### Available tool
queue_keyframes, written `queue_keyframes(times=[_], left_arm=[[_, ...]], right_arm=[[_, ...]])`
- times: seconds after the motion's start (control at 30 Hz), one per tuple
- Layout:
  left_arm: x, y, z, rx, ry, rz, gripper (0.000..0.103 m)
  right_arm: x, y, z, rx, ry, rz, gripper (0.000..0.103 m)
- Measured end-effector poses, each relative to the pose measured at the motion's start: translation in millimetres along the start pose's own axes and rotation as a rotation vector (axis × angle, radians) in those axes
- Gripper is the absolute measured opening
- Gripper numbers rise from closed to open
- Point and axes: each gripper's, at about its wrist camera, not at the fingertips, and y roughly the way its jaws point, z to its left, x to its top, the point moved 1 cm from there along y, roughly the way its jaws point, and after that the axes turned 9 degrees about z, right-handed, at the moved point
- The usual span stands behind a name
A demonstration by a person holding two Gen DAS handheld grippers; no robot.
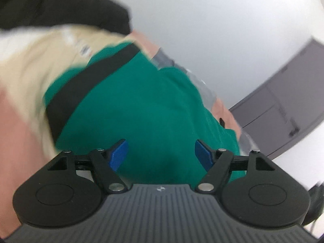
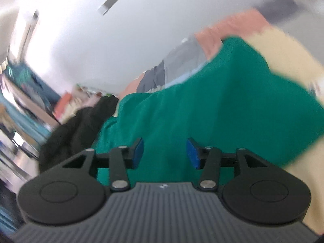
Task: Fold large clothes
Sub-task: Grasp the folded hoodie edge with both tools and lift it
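L wrist view: left gripper fingers spread, nothing between them, over green garment lying on cream cloth; black clothing behind. R wrist view: right gripper fingers apart, empty, garment below. Blurred; garment appears bunched, no neat fold seen, so folding prob. still to finish.

Looks like a bedroom in somebody's home. Clothes are heaped on a pink-sheeted bed: a green garment, a cream one, dark stuff at 9 o'clock. Plain white wall behind, grey cabinet at 3 o'clock in the left view, blurry cluttered shelves at 9 o'clock in the right one.
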Motion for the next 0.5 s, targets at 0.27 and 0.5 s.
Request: queue_keyframes(times=[0.27,0.5], left_arm=[[-12,19,50,-0.122,-0.332,0.112,0.089],[-13,40,91,-0.197,-0.566,0.107,0.09]], right_arm=[[-33,-6,-45,0.057,0.315,0.067,0.081],[-41,12,-65,0.12,0.505,0.086,0.092]])
